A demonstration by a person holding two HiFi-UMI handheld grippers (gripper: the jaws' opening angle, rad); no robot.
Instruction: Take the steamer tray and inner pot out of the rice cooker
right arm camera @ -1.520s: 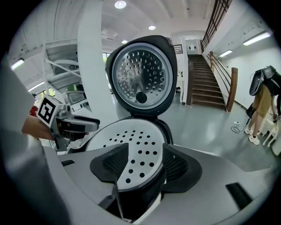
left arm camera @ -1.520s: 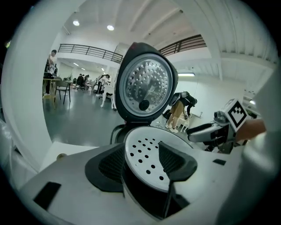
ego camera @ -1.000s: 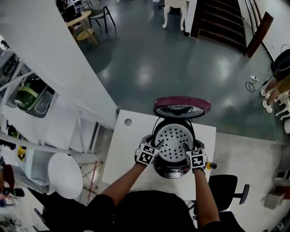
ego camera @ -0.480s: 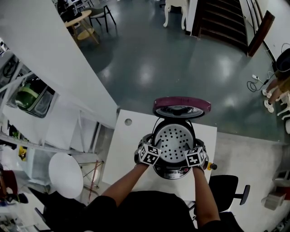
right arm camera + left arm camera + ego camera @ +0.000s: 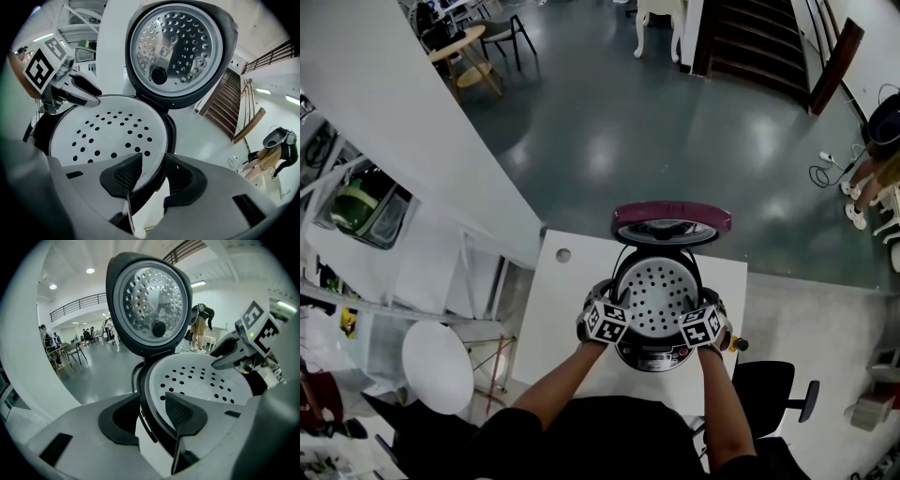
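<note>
Your left gripper (image 5: 150,405) and right gripper (image 5: 152,166) straddle the near edge of the perforated steamer tray (image 5: 656,292) on opposite sides. Each has one jaw over the tray and the other outside the rim; both pairs of jaws have just been closing, with the rim between them and a sliver of gap beside the outer pads, so neither grips yet. That tray sits level in the mouth of the rice cooker (image 5: 652,356), whose lid (image 5: 671,223) stands raised behind it with open room straight above, and the white table (image 5: 558,309) spreads wider to your left, its right edge near the cooker, a black chair (image 5: 773,386) off that corner.
</note>
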